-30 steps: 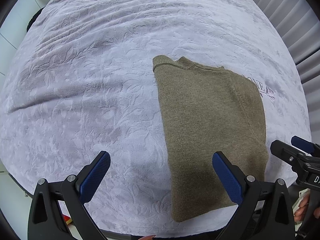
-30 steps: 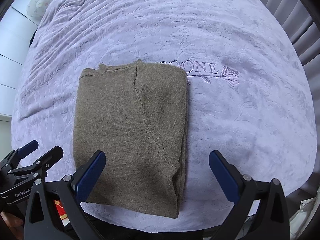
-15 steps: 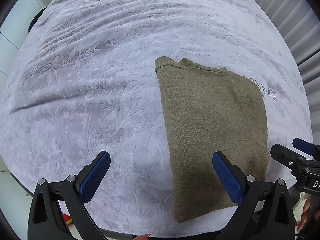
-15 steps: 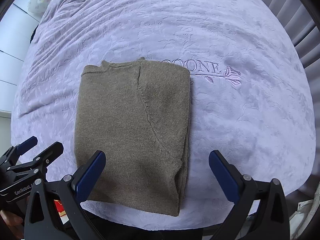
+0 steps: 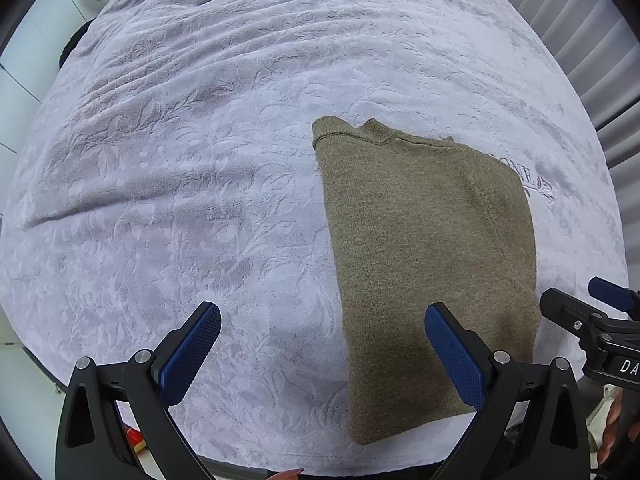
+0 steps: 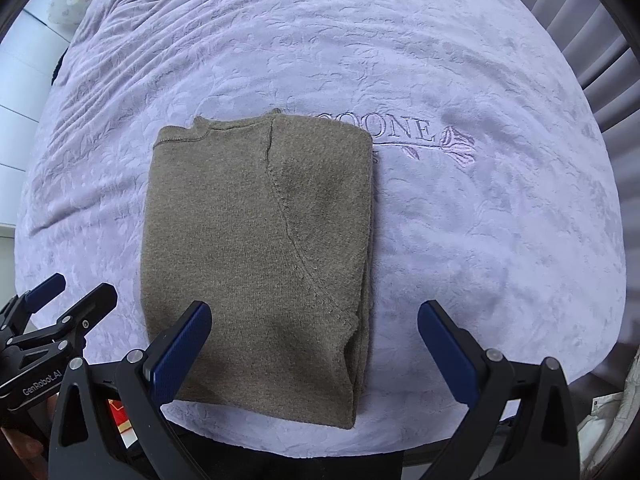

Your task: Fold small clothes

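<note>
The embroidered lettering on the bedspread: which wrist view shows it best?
The right wrist view. There the embroidered lettering with its stitched flower lies in the open, just right of the folded olive sweater, only its start hidden by the sweater. The left wrist view shows only the last letters, squeezed against the sweater's far right corner near the frame edge.

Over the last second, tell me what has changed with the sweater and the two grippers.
Very little. The olive sweater sits slightly farther right in the left wrist view and farther up in the right wrist view, so both grippers drifted a little; nothing was gripped or released. The left gripper and right gripper stay open and empty, and the sweater lies folded as before on the lilac blanket.
</note>
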Demonstrator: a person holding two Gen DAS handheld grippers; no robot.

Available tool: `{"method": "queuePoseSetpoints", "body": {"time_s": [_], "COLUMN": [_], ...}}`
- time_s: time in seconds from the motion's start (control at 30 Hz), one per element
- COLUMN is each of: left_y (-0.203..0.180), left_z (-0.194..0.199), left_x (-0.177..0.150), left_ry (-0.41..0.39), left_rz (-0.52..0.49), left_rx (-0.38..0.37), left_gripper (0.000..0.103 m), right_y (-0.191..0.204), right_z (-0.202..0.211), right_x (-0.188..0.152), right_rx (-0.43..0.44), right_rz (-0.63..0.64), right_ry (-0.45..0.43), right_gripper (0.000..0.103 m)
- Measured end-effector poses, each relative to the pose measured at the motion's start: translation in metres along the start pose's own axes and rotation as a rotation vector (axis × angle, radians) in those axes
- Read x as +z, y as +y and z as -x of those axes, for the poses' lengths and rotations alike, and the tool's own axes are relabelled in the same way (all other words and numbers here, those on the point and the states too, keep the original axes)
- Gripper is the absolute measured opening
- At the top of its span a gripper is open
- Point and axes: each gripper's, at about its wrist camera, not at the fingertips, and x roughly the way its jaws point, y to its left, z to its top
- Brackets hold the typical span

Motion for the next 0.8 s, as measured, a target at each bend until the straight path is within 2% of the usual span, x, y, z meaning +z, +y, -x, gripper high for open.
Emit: {"method": "queuePoseSetpoints", "body": {"time_s": [0.37, 0.8], "left_y": [-0.0042, 0.0001], "left_z": [-0.001, -0.0028], "left_x": [-0.0011, -0.0005], "left_ry": [0.01, 0.021], "left_rz": [-0.021, 0.016], "left_rx": [0.023, 0.012], "left_gripper": [0.102, 0.102], "right_y": [0.0021, 0.0071], "right_z": [0.0026, 0.0022], "right_x": [0.0, 0.0], "right_rx": [-0.054, -0.06], "right_rz": [0.011, 0.019], "right_ry": [-0.021, -0.015], "right_gripper": [0.103, 0.103]}}
